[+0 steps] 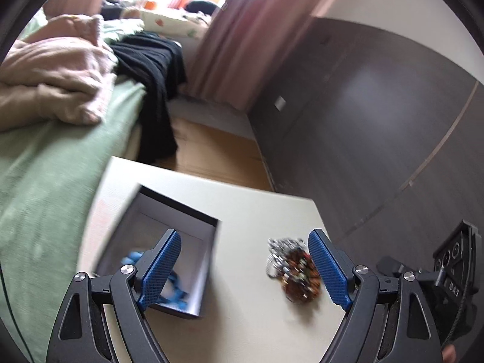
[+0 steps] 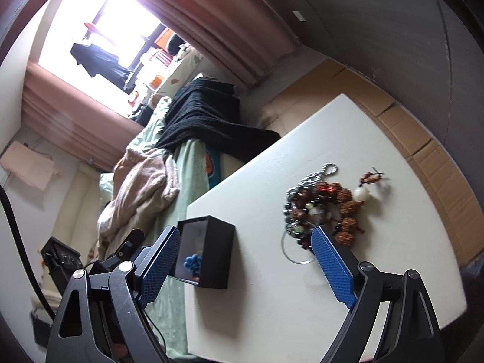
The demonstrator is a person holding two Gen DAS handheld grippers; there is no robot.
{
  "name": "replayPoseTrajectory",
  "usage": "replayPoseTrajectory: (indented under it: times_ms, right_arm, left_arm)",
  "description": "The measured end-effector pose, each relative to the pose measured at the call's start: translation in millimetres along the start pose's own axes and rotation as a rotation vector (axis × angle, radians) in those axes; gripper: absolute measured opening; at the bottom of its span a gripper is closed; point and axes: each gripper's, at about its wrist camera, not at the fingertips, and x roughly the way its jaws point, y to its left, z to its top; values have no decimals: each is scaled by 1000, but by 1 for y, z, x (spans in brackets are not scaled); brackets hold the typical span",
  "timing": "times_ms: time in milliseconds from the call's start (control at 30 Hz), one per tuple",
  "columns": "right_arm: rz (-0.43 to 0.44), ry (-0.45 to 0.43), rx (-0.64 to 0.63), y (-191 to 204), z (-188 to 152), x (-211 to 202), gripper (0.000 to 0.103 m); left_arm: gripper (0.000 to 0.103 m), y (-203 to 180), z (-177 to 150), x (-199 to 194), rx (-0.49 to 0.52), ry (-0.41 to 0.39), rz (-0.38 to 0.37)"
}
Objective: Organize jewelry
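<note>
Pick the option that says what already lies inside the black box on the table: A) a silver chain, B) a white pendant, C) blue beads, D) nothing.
C: blue beads show inside the open black box, while the chain, brown beads and white pendant lie in the jewelry pile out on the white table.

You see a white table (image 2: pixel 272 302). A black box (image 2: pixel 211 257) sits near its edge by the bed, jewelry pile (image 2: pixel 317 208) mid-table.
</note>
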Motion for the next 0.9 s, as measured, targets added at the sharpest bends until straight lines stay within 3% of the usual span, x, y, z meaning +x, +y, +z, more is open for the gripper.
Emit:
replayPoseTrajectory:
  times_ms: [233, 467, 900]
  right_arm:
    - [-77, -12, 43, -24, 1, -15, 89]
    - [-104, 1, 128, -53, 5, -26, 89]
    - [-104, 10, 163, -66, 15, -30, 89]
  left_arm:
    - [63, -36, -29, 30, 123, 120, 21]
    - [45, -54, -53, 63, 161, 220, 23]
    - [45, -58, -73, 109, 130, 315, -25]
